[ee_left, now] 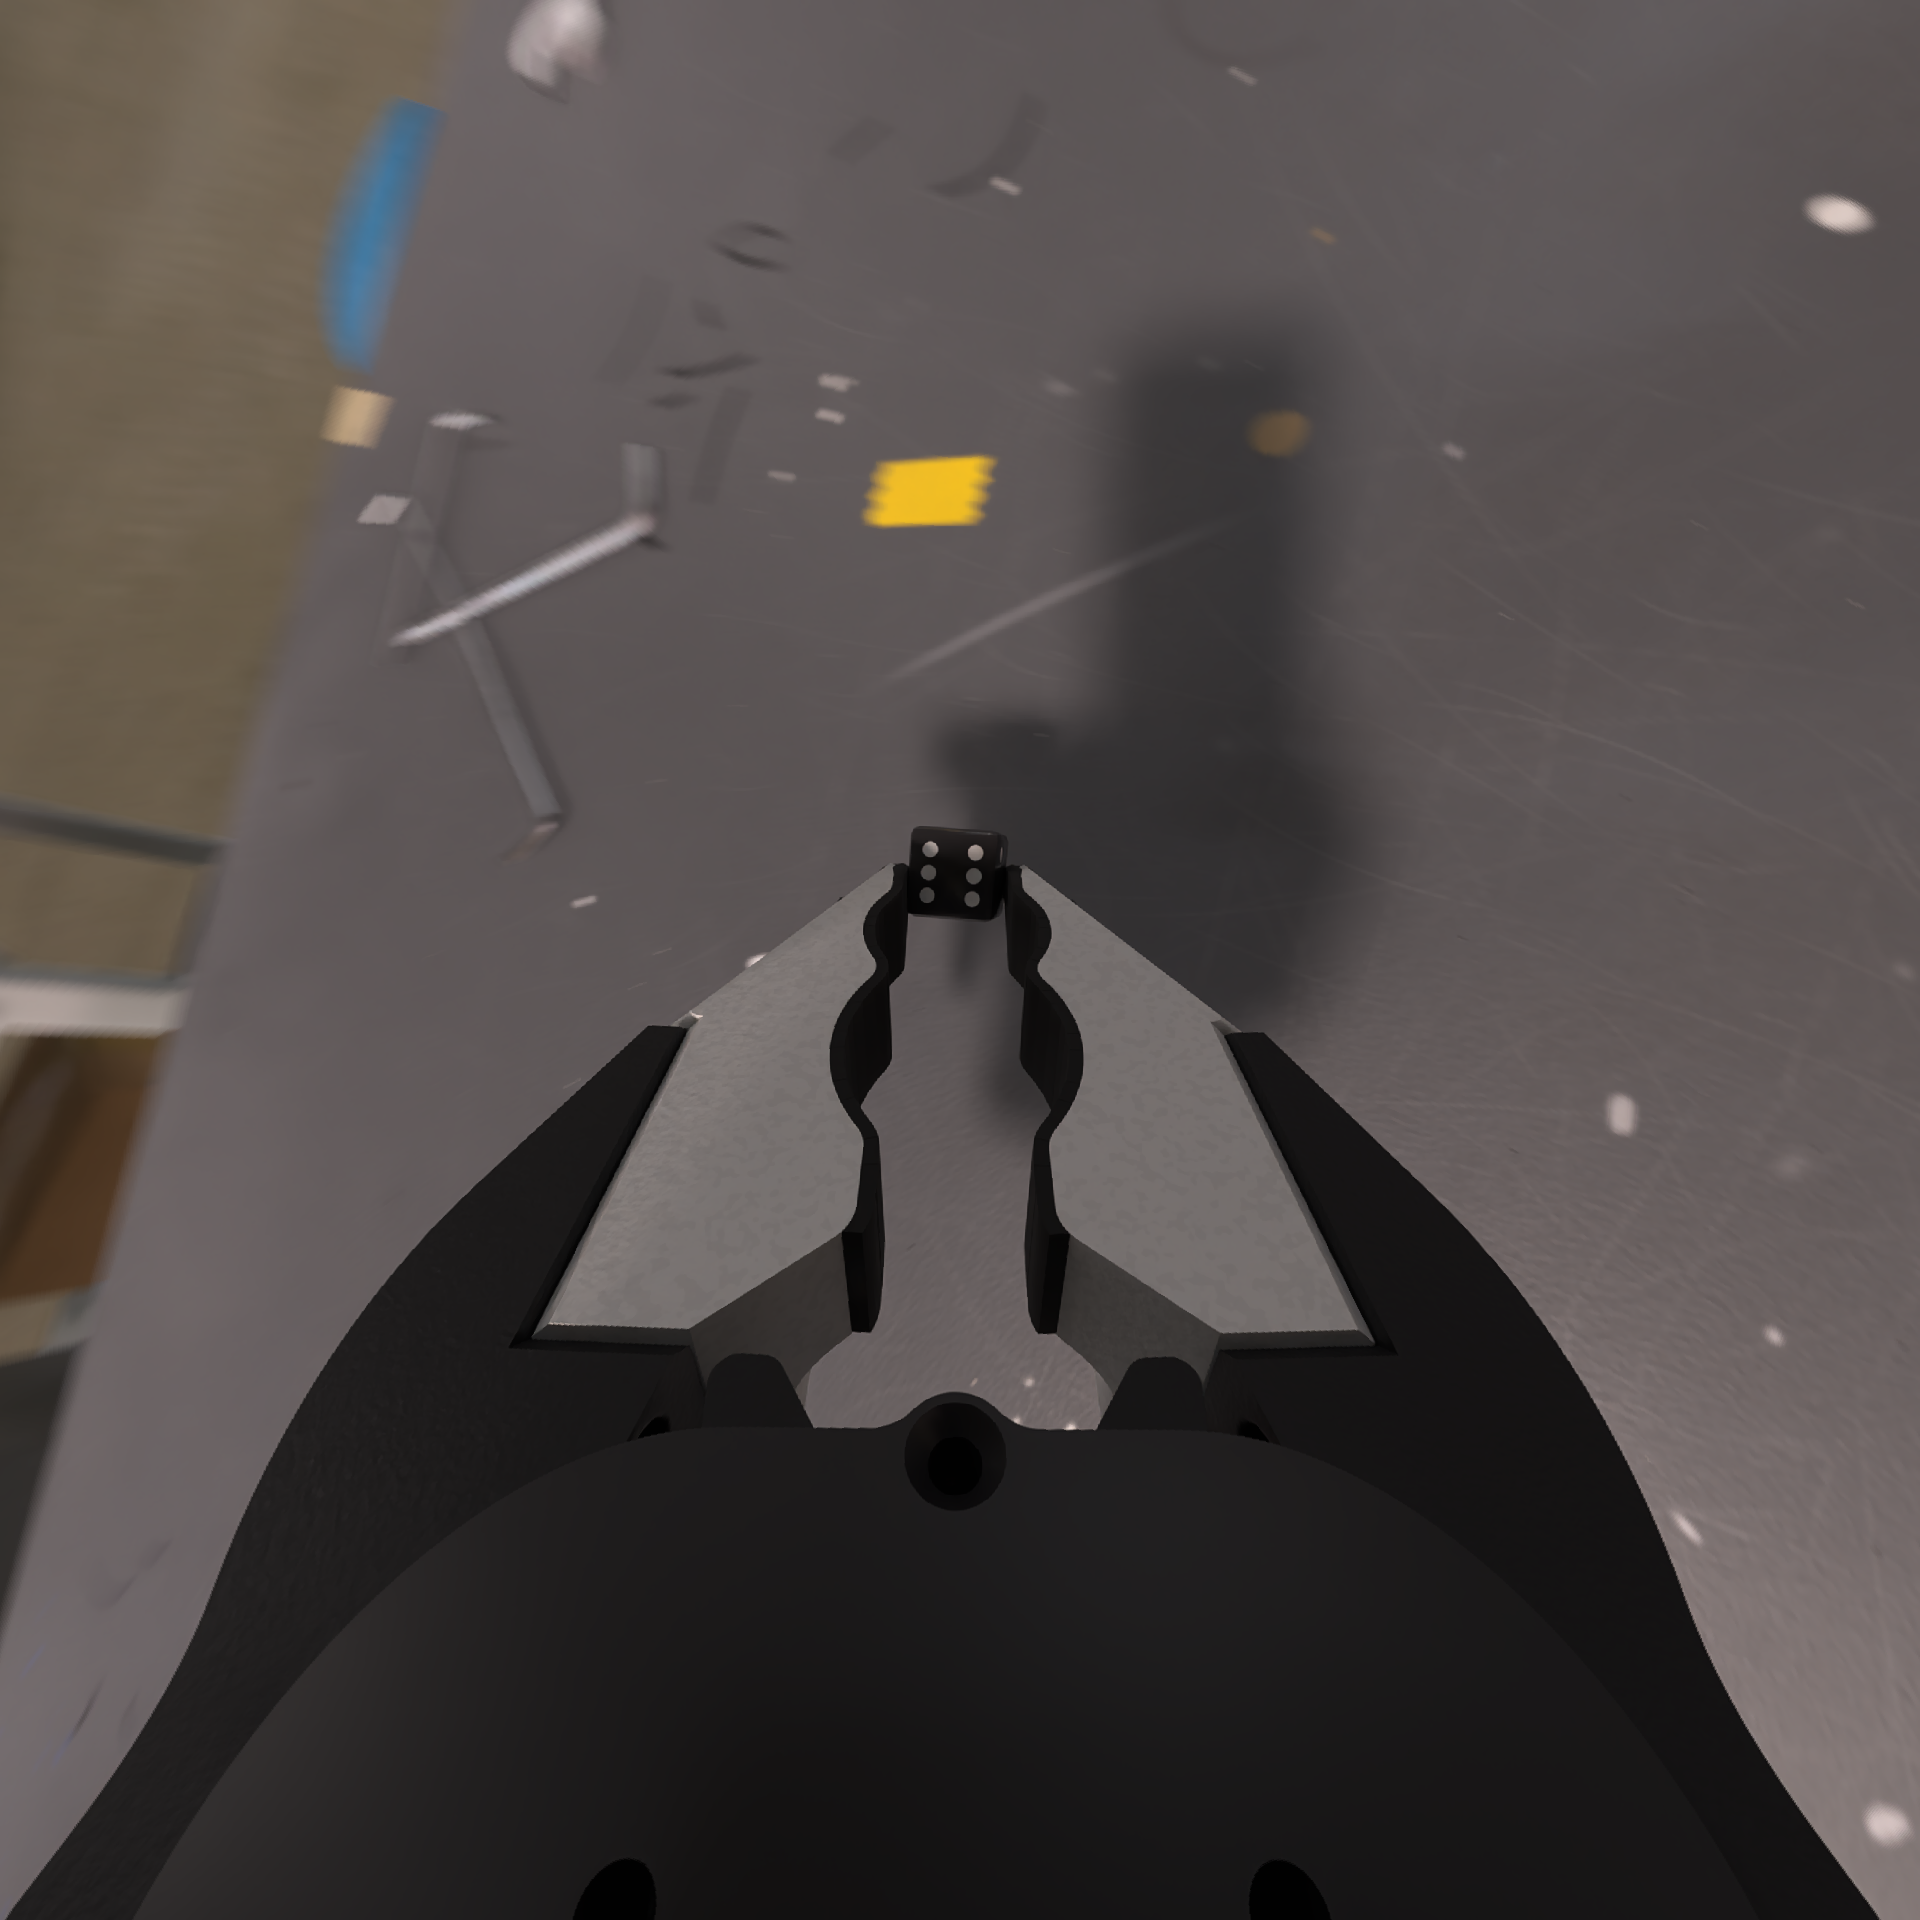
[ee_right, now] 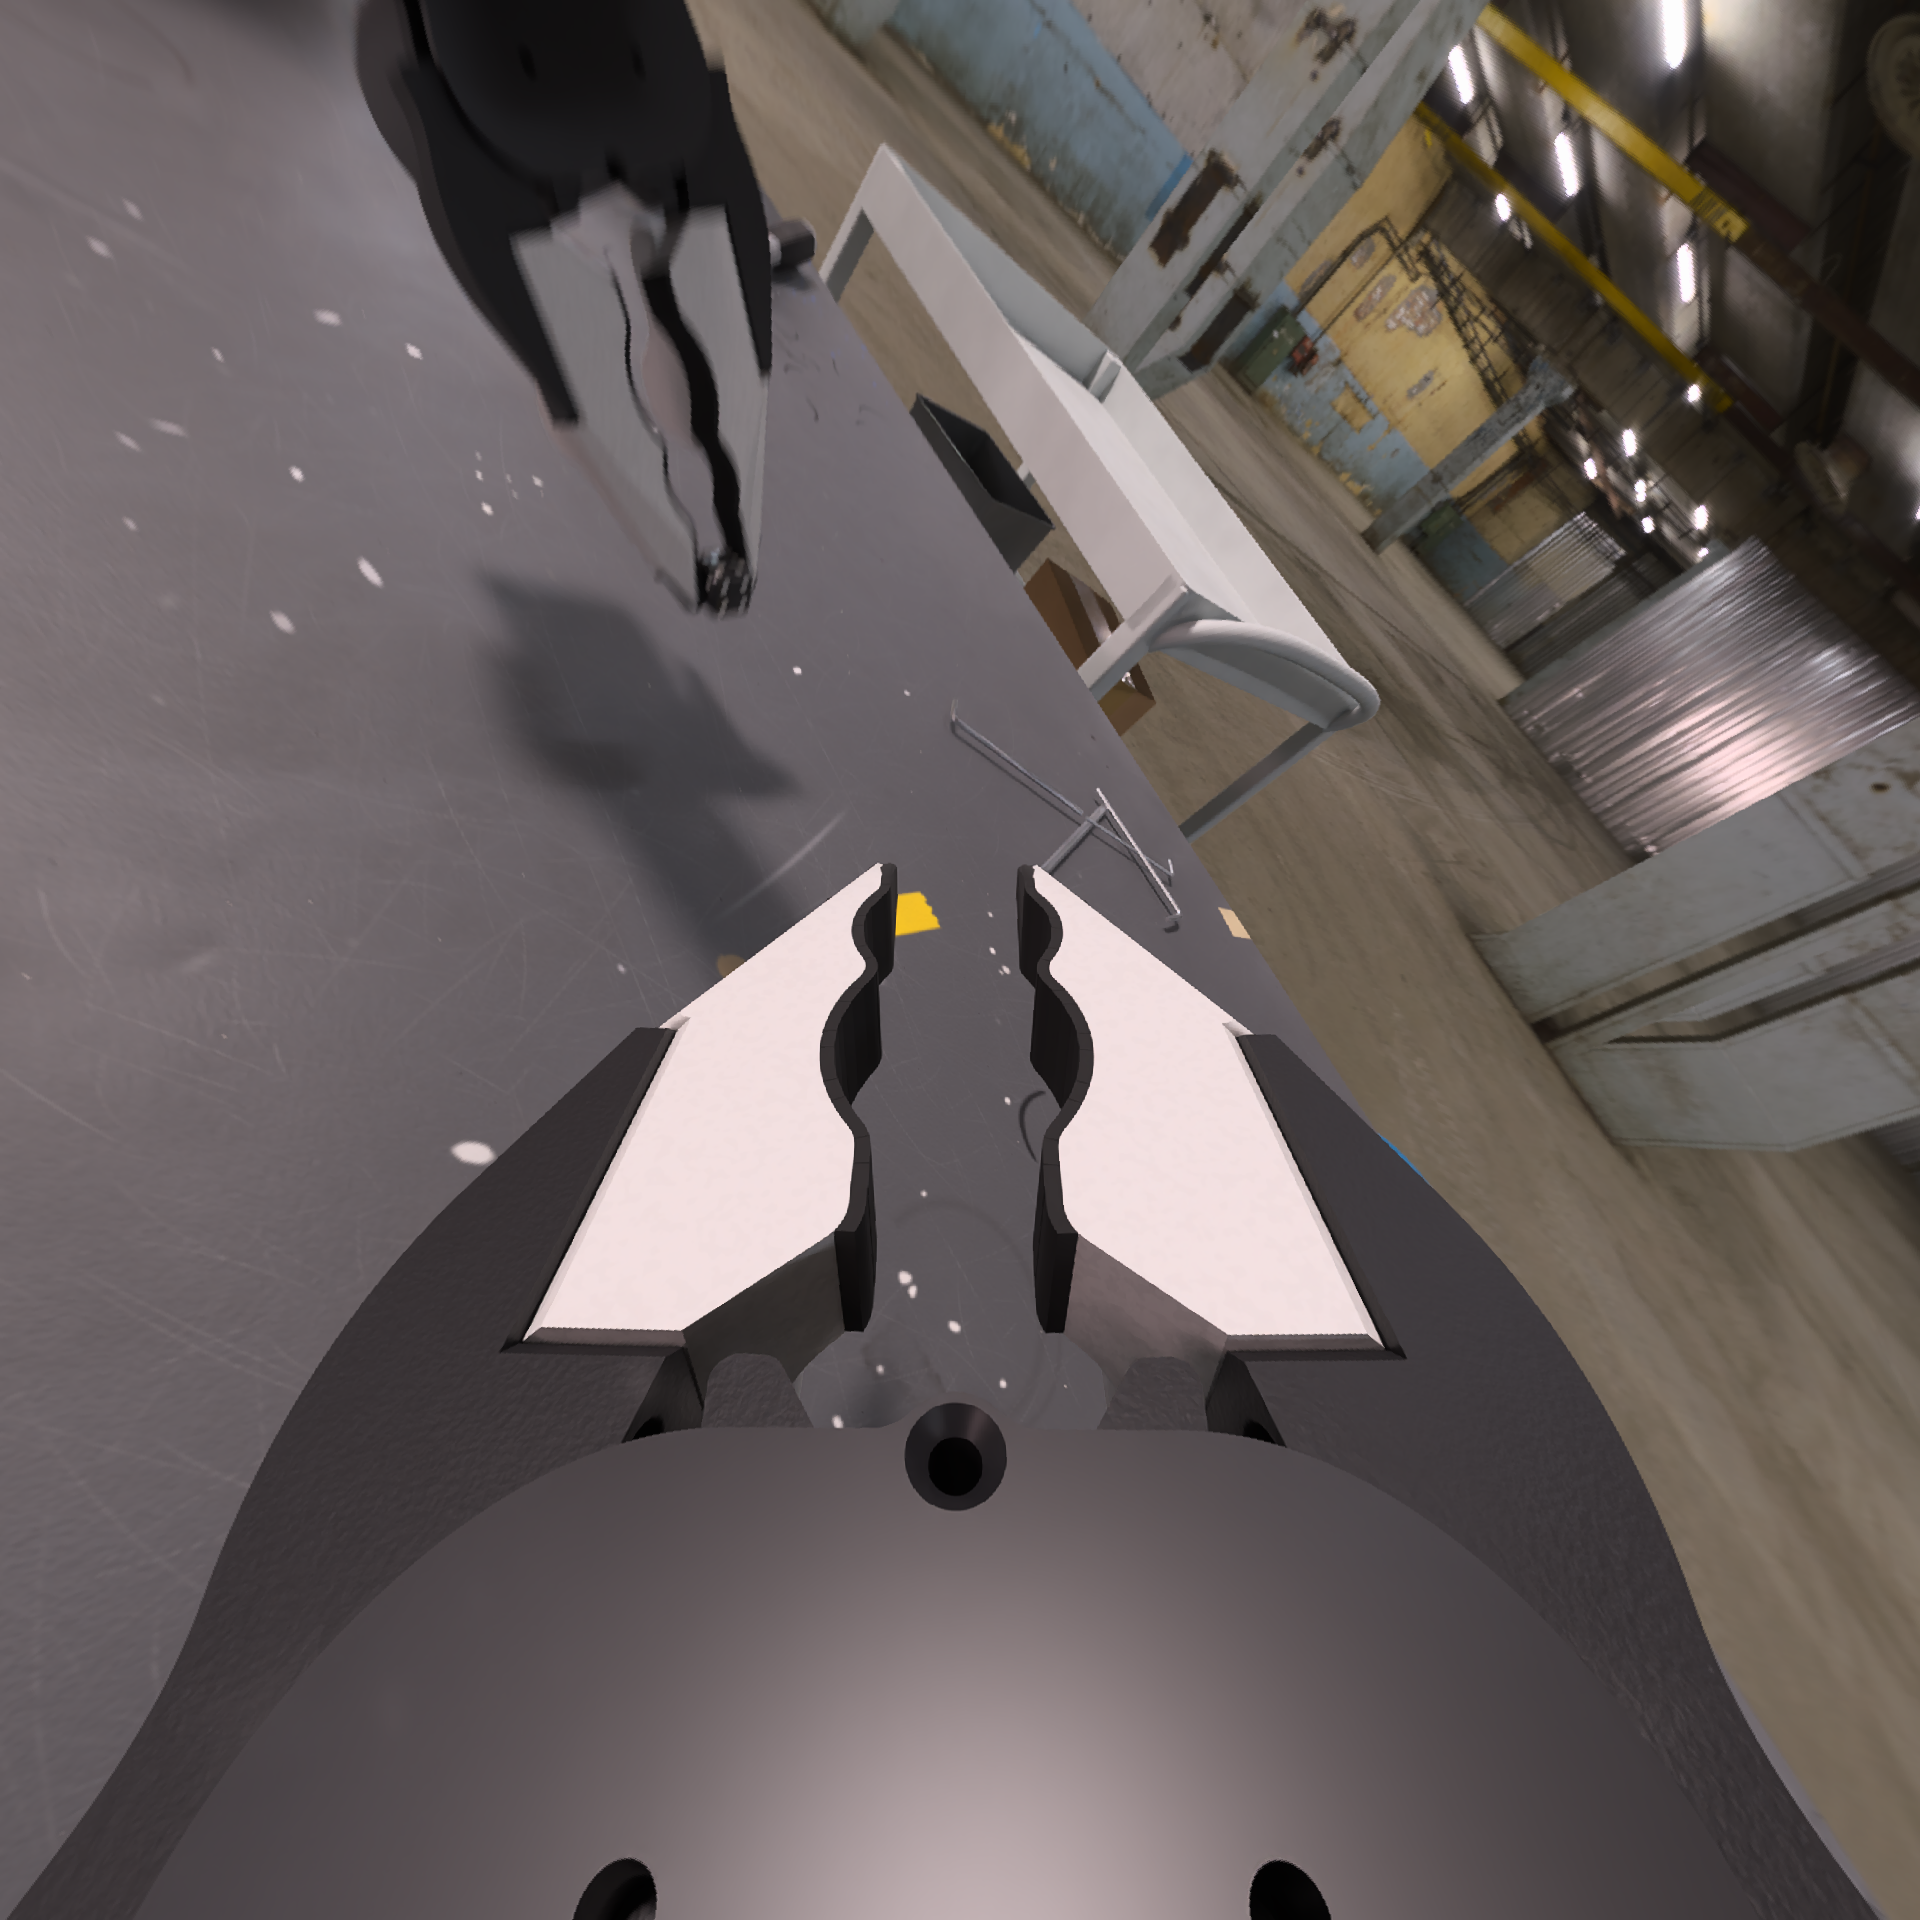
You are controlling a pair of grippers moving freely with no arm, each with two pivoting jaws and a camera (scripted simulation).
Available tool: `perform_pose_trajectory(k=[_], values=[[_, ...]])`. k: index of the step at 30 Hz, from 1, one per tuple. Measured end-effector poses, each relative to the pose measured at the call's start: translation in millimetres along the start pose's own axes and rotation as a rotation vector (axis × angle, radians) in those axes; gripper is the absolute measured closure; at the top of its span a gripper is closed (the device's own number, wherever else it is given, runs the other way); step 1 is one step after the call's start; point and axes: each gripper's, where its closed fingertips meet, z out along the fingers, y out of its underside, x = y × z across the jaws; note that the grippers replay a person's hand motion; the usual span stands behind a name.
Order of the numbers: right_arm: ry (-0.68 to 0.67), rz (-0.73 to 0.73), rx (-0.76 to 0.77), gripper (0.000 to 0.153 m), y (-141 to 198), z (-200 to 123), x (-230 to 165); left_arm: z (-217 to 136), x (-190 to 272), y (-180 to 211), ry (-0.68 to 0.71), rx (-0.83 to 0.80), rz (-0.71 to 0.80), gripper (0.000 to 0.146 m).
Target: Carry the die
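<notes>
A small black die (ee_left: pixel 957 873) with white pips sits pinched between the tips of my left gripper (ee_left: pixel 957 881), held above the dark grey table (ee_left: pixel 1455 727). The face with six pips looks at the camera. In the right wrist view the left gripper (ee_right: pixel 722 592) hangs over the table at upper left, with the die (ee_right: pixel 724 582) dark and blurred at its tips. My right gripper (ee_right: pixel 956 883) is open and empty, its jaws a narrow gap apart, low over the table (ee_right: pixel 260 935).
A yellow patch (ee_left: pixel 930 490) (ee_right: pixel 918 914) lies on the table ahead. Thin metal rods (ee_left: pixel 499 613) (ee_right: pixel 1091 831) lie near the table's edge. A blue strip (ee_left: pixel 379 229) lies at the edge. A white bench (ee_right: pixel 1091 447) and a dark box (ee_right: pixel 982 478) stand beyond the edge.
</notes>
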Motion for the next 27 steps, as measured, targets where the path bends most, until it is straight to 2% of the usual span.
perform_pose_trajectory(k=[2, 6, 9, 14, 17, 21, 27], values=[[0.005, -0.045, -0.024, 0.13, 4, 5, -5, -22, -17, -5, -0.156, 0.042, -0.019, 0.128], [-0.011, -0.171, -0.031, 0.13, 6, 13, -19, -62, -27, -21, -0.326, 0.068, 0.061, 0.128], [-0.01, -0.273, -0.017, 0.13, 4, 19, -29, -67, -1, -41, -0.305, 0.112, 0.151, 0.128], [0.006, -0.425, -0.083, 0.13, 11, 28, -42, -48, 40, -56, -0.309, 0.105, 0.325, 0.128], [0.019, -0.487, -0.119, 0.13, 13, 34, -48, -40, 55, -60, -0.302, 0.11, 0.355, 0.128], [0.027, -0.583, -0.144, 0.13, 11, 41, -59, -33, 60, -62, -0.36, 0.09, 0.397, 0.128], [0.099, -0.661, -0.186, 0.13, 9, 47, -60, -33, 60, -59, -0.383, 0.066, 0.375, 0.128]])
